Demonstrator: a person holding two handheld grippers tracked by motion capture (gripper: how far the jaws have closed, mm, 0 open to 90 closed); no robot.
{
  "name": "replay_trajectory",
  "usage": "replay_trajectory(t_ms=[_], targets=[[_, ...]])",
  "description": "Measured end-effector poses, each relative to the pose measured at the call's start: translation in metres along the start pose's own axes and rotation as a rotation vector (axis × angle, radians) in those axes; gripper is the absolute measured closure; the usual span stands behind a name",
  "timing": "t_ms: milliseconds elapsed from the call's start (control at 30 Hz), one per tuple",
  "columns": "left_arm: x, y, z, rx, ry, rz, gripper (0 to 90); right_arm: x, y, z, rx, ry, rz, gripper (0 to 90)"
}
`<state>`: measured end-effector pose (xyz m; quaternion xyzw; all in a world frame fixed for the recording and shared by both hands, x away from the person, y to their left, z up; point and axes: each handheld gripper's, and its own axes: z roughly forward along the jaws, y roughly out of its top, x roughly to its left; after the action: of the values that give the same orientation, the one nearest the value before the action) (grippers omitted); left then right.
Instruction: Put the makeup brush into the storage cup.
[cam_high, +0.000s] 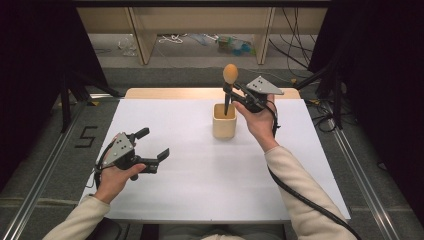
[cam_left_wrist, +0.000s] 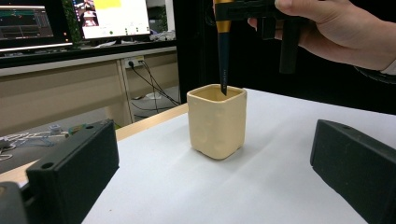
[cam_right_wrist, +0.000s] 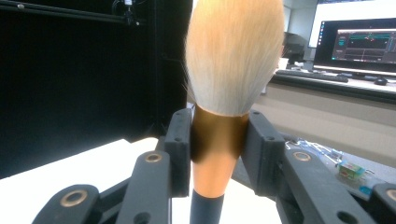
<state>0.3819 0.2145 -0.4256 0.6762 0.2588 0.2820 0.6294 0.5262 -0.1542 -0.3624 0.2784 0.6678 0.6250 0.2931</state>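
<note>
A cream square cup (cam_high: 224, 121) (cam_left_wrist: 217, 121) stands upright near the far middle of the white table (cam_high: 200, 170). My right gripper (cam_high: 228, 91) (cam_right_wrist: 218, 140) is shut on the gold ferrule of a makeup brush (cam_high: 229, 80) (cam_right_wrist: 231, 60), held upright with its bristles on top. The brush's dark handle tip (cam_left_wrist: 223, 70) hangs just inside the cup's mouth. My left gripper (cam_high: 152, 145) rests low over the near left of the table, open, with nothing between its fingers (cam_left_wrist: 74, 172). It faces the cup from a distance.
A wooden strip (cam_high: 165, 93) borders the table's far edge. Behind it are a desk frame and cables on the floor (cam_high: 230, 45). Monitors (cam_left_wrist: 112, 16) stand on a bench off to one side. Metal rails (cam_high: 360, 185) run along both sides of the table.
</note>
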Motion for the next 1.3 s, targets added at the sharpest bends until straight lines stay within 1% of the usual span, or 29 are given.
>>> replay_trajectory(t_ms=[233, 300, 533, 633, 933, 1067, 1267, 1300], targets=[[0.0, 0.0, 0.0, 0.0, 0.002, -0.001, 0.9, -0.001, -0.001, 0.001, 0.01, -0.001, -0.003, 66.5], [0.0, 0.001, 0.0, -0.004, 0.002, 0.002, 1.0, -0.001, -0.002, 0.003, -0.001, -0.007, -0.002, 66.5], [0.0, 0.0, 0.0, -0.002, 0.002, 0.001, 1.0, -0.001, -0.003, 0.004, 0.01, -0.005, 0.002, 66.5], [0.0, 0.0, 0.0, -0.002, 0.003, 0.0, 1.0, -0.001, -0.004, 0.005, 0.001, -0.009, 0.001, 66.5], [0.0, 0.001, 0.0, -0.004, 0.003, 0.0, 1.0, -0.003, -0.005, 0.007, 0.012, -0.015, 0.002, 66.5], [0.0, 0.001, 0.0, -0.003, 0.003, 0.002, 1.0, -0.004, -0.006, 0.009, 0.004, -0.021, 0.002, 66.5], [0.0, 0.001, -0.001, -0.003, 0.004, 0.002, 1.0, -0.004, -0.007, 0.01, 0.01, -0.024, 0.003, 66.5], [0.0, 0.001, 0.0, -0.004, 0.003, 0.001, 1.0, -0.004, -0.008, 0.01, 0.013, -0.017, 0.004, 66.5]])
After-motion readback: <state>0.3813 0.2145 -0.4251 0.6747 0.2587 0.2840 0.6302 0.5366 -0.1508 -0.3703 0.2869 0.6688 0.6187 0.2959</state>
